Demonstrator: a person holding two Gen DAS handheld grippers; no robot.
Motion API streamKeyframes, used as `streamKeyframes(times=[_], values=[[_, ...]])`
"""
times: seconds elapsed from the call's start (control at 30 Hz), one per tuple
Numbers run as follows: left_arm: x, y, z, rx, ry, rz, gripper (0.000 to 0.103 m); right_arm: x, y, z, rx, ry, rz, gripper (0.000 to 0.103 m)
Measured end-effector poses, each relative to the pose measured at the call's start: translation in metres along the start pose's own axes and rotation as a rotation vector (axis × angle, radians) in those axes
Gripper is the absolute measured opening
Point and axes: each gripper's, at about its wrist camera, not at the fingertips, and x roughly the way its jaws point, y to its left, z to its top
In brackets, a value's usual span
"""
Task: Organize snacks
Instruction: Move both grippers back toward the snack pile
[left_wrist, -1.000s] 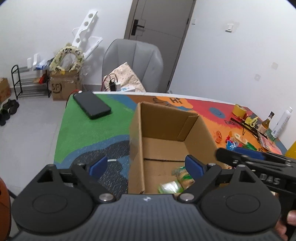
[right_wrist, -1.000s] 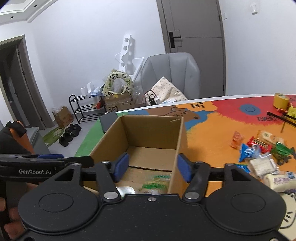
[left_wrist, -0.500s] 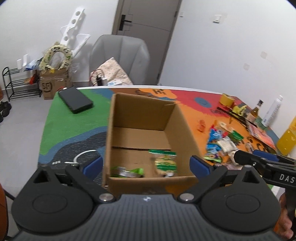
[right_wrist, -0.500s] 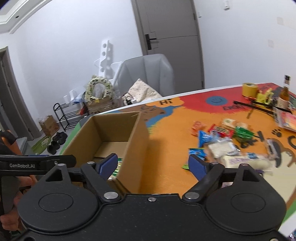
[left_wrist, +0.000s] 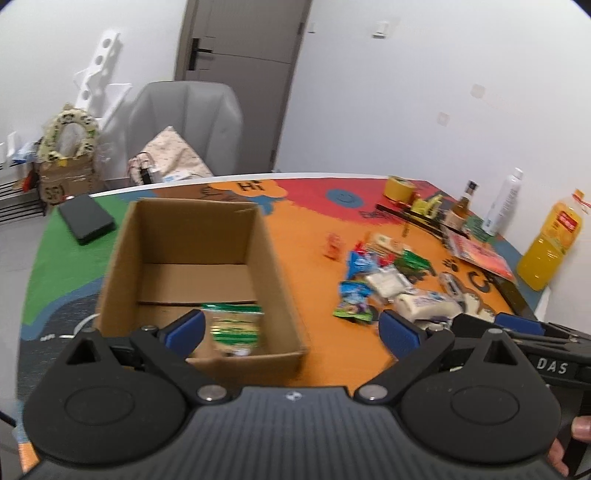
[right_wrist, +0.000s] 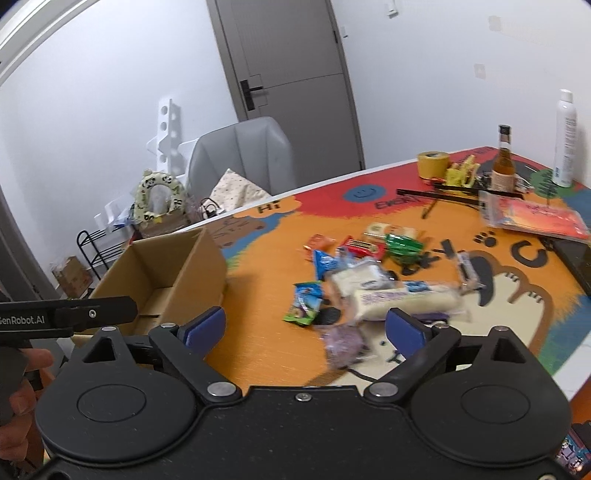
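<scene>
An open cardboard box (left_wrist: 280, 266) stands on the colourful table mat and holds a green-and-white snack pack (left_wrist: 236, 325). It also shows in the right wrist view (right_wrist: 207, 266) at the left. A pile of loose snack packets (left_wrist: 376, 280) lies right of the box, including a long white pack (right_wrist: 402, 301) and a green-blue packet (right_wrist: 304, 304). My left gripper (left_wrist: 291, 330) is open and empty over the box's near right corner. My right gripper (right_wrist: 304, 326) is open and empty just before the snack pile.
A black phone (left_wrist: 86, 219) lies on the green part of the mat. At the far right stand a yellow tape roll (right_wrist: 433, 164), a brown bottle (right_wrist: 504, 166), a white spray can (right_wrist: 565, 140), a juice bottle (left_wrist: 550, 247) and a red booklet (right_wrist: 535, 216). A grey chair (left_wrist: 184, 122) is behind the table.
Both grippers have swung right, from over the box toward the snack pile. Both have stayed open and empty.
</scene>
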Motion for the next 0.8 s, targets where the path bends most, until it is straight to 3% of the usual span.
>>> streamKeyframes(times=[0.43,0.8], values=[[0.025,-0.057,-0.003,0.062,0.03,-0.092,0.1,-0.014,-0.052,-0.006,0.055,-0.025,-0.062,0.101],[0.057,-0.085,-0.004,0.08,0.053,-0.133,0.099,-0.001,-0.086,-0.009,0.111,-0.011,-0.099,0.103]])
